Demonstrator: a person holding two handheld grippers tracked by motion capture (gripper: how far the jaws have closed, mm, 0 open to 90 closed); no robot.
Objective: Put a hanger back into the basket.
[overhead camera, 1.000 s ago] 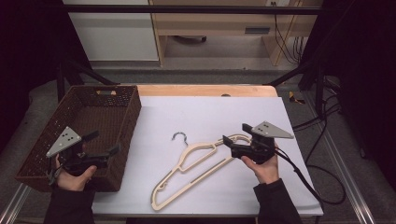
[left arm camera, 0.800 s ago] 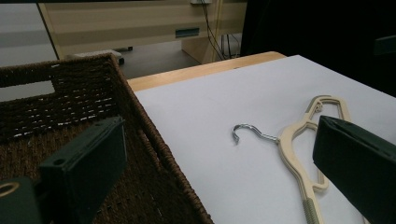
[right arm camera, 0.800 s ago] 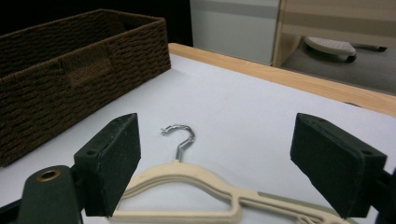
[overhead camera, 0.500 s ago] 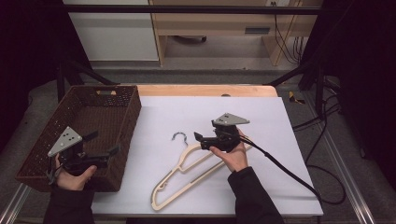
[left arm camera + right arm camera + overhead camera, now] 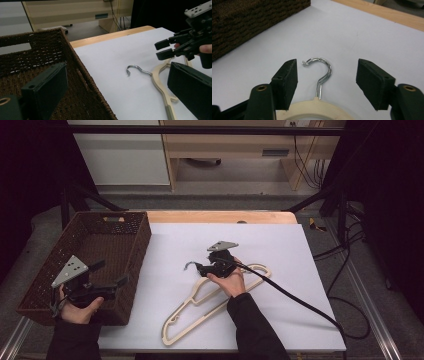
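Hanger [image 5: 210, 307] flat on our tabletop [image 5: 310, 270]; right gripper [image 5: 325, 78] fingers spread around its hook [image 5: 322, 72], left gripper [image 5: 107, 282] open above basket [image 5: 122, 220].

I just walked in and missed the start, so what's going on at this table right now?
A person at a white table holds a tool in each hand. The right tool is open, its jaws on either side of the metal hook of a cream wooden hanger lying flat on the table; nothing is gripped yet. The left tool is also open and hangs over the near corner of a brown wicker basket.
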